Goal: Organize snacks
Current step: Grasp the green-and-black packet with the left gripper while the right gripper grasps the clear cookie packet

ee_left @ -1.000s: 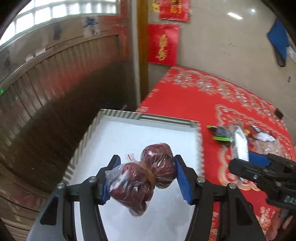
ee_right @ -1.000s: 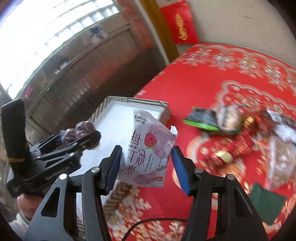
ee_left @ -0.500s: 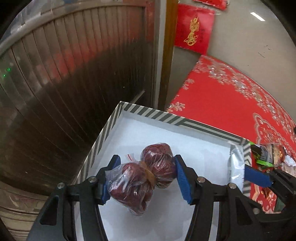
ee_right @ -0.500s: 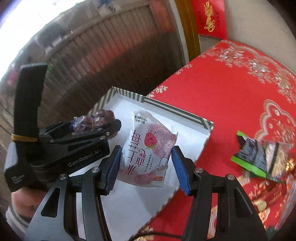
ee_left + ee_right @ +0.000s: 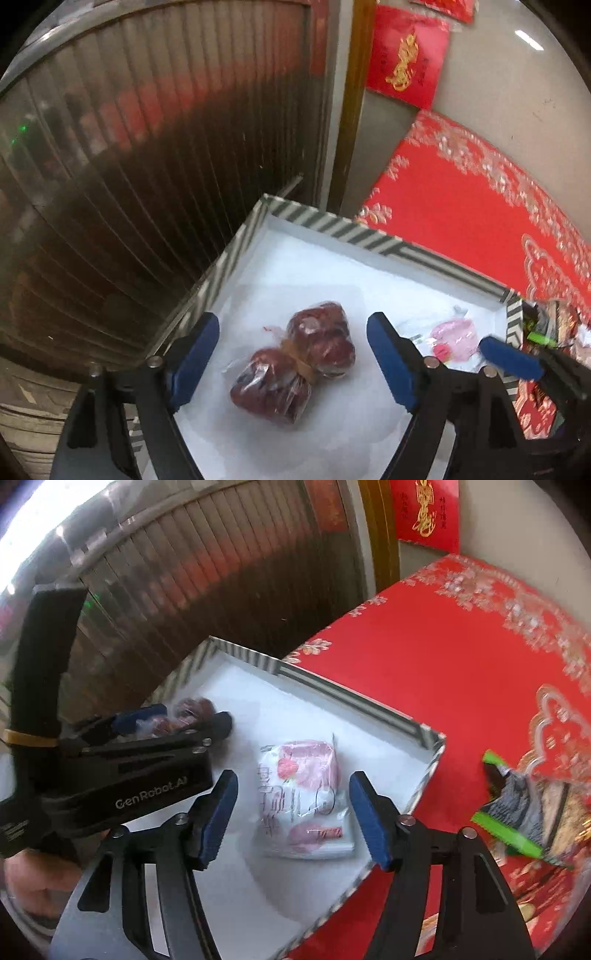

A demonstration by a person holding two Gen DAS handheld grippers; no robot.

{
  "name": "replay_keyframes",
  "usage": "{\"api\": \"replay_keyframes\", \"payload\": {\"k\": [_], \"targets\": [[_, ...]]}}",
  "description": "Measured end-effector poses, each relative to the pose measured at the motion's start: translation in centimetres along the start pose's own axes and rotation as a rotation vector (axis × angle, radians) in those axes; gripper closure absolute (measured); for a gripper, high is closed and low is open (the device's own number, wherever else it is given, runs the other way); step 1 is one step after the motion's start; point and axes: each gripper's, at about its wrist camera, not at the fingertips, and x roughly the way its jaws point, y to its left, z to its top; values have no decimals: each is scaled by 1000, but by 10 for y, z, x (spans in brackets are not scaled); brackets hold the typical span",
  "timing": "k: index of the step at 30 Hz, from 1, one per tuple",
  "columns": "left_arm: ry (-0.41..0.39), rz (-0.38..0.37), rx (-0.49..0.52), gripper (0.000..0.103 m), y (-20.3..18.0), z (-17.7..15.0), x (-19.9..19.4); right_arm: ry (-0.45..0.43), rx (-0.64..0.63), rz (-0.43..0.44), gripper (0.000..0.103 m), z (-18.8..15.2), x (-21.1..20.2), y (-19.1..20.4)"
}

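Observation:
A clear bag of red dates (image 5: 295,360) lies on the white floor of the striped-rim box (image 5: 332,225). My left gripper (image 5: 291,354) is open, its blue pads apart on either side of the bag. A pink-and-white strawberry snack packet (image 5: 304,797) lies in the same box (image 5: 354,698), between the open pads of my right gripper (image 5: 295,812). The packet also shows in the left wrist view (image 5: 448,338). The left gripper shows in the right wrist view (image 5: 177,720) over the dates (image 5: 188,710).
The box sits at the corner of a red patterned tablecloth (image 5: 461,664). Several loose snacks, among them a green-edged packet (image 5: 513,812), lie on the cloth to the right of the box. A ribbed metal shutter (image 5: 147,147) stands behind the box.
Both grippers have opened and let go. The date bag and the strawberry packet now lie on the box floor. Both grippers moved further over the box.

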Motion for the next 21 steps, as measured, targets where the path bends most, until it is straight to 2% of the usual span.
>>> {"api": "replay_keyframes", "payload": {"k": [2,6,10,15,17,19,21], "targets": [[-18,6,-7,16,2,0,-7,-22,37,74,39,-3,-8,-3],[-40,-10,25,15,-4,-4,-23,-116,68,78,39,-12,-41,-15],[-59,-51,58,13,-19,-8,-40,-189,124,54,39,-14,-79,-54],[-77,-96,104,12,-46,-13,-57,-164,222,12,39,-10,-86,-116],[-77,-104,124,11,-58,-13,-59,-156,250,6,39,-9,-80,-130],[-78,-101,139,11,-69,-12,-59,-147,266,41,39,-4,-71,-140],[-76,-105,150,11,-81,-10,-59,-148,270,-5,39,-1,-70,-144]]}}
